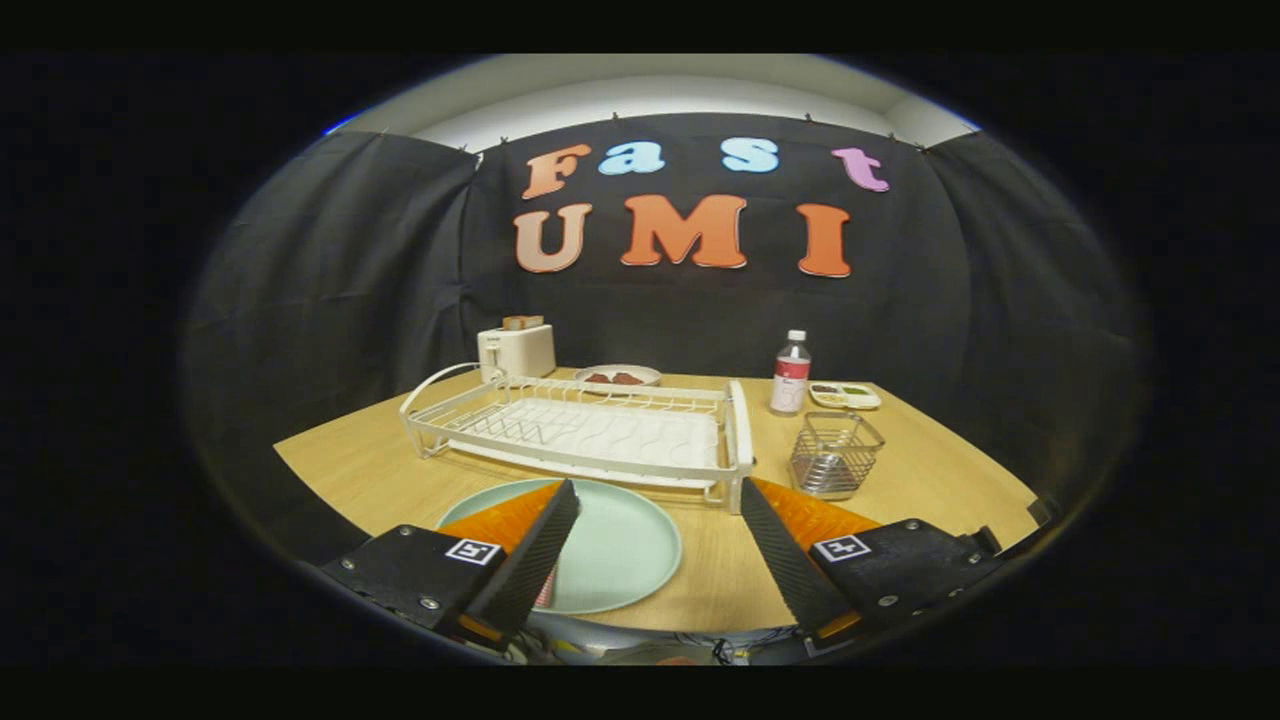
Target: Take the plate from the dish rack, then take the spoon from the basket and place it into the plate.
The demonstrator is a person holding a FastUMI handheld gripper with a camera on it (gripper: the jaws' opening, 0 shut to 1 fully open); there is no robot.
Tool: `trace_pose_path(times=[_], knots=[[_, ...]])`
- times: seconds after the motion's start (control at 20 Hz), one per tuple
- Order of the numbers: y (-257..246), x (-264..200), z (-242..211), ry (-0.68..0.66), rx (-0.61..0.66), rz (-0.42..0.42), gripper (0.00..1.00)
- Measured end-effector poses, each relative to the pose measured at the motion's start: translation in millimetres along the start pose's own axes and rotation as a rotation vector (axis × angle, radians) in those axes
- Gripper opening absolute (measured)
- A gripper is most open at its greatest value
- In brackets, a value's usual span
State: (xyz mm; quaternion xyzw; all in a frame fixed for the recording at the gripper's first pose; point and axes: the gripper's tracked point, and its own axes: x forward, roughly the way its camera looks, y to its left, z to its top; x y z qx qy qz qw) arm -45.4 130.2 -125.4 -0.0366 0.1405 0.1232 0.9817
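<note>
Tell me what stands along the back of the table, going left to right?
Toaster → small plate with food → bottle → little tray. The fingers are open, near the green plate.

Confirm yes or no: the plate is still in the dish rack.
No, the plate lies flat on the table in front of the dish rack, between the open gripper fingers.

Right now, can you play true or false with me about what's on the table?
1. The plate lies flat on the table. True.
2. The tongs are squeezing the plate. False: they are open, nothing between the fingers.
3. The dish rack is full of dishes. False: it looks empty.
4. The wire basket stands beside the dish rack. True.
5. The bottle has tipped over. False: it stands upright, beyond the basket.
</note>
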Motion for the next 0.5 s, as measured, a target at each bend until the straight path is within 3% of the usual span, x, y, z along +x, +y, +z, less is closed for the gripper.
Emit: trace_pose_path(times=[0.5], knots=[[-109.2,-38.5,7.1,-0.019,-0.031,-0.186,0.98]])
